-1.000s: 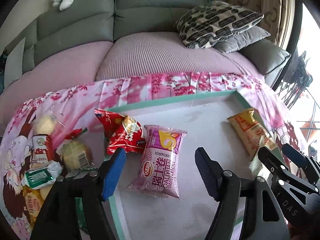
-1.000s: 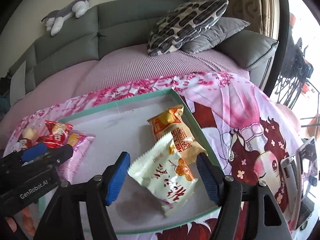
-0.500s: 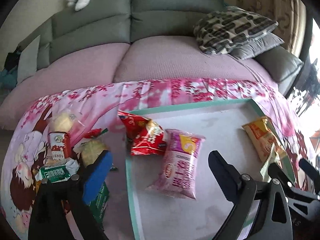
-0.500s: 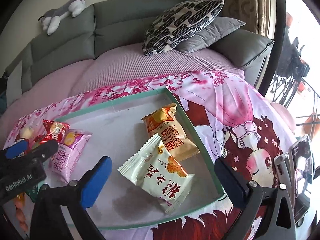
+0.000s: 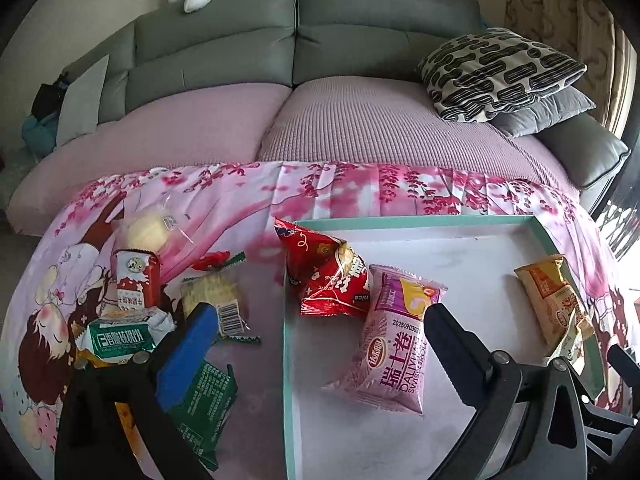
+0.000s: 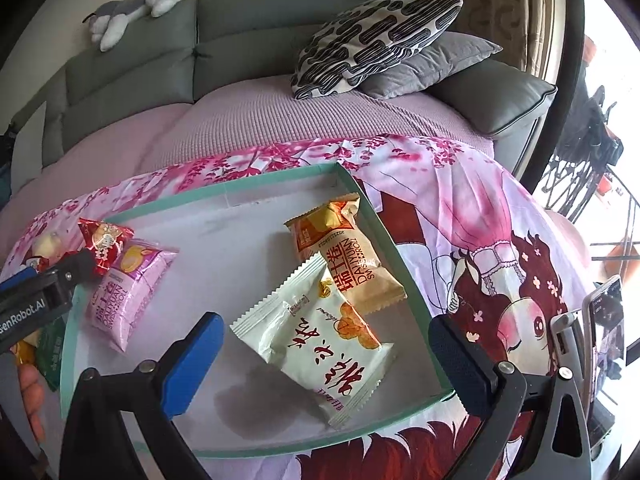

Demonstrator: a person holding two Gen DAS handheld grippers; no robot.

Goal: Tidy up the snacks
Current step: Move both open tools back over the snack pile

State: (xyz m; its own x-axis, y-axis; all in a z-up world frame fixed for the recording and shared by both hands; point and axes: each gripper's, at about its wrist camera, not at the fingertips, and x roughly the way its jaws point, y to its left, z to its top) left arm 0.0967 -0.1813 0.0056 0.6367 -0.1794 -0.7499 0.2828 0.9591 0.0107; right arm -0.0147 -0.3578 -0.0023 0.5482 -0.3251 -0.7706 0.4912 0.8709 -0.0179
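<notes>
With both grippers' jaws having just opened wide and empty, the left gripper (image 5: 320, 344) should swing toward the loose green packet (image 5: 120, 338) beside its blue finger (image 5: 188, 356), then pinch its middle, while the right gripper (image 6: 324, 360) idles over the tray (image 6: 416, 316).

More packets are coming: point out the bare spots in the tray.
Free: the tray's back strip behind the orange packet, and the middle between the pink packet and the white packet. Crowded: the right side, where white overlaps orange.
</notes>
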